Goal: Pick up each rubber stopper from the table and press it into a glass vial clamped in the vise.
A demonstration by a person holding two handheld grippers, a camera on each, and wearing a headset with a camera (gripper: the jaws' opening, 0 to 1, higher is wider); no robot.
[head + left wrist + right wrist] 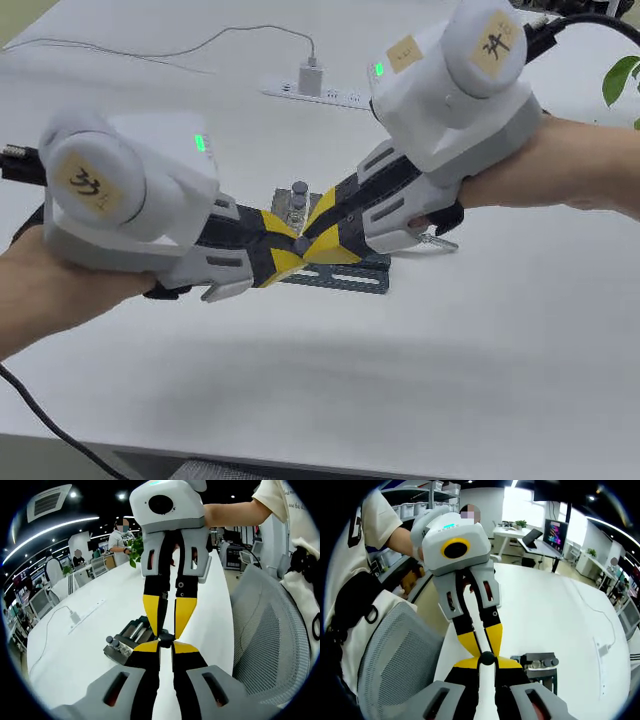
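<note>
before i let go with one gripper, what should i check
1. Rubber stopper pinched where the tips of the left gripper and right gripper meet: ok.
2. Vials upright in the vise: ok.
3. A vial mouth free to take the stopper: cannot tell.
4. Stopper above a vial: not ok, the tips are beside the vise.
5. Stopper's narrow end facing down: cannot tell.

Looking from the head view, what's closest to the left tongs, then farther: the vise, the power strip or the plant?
1. Vise, right behind the left tongs.
2. Power strip, farther back on the table.
3. Plant, far away at the right edge.
</note>
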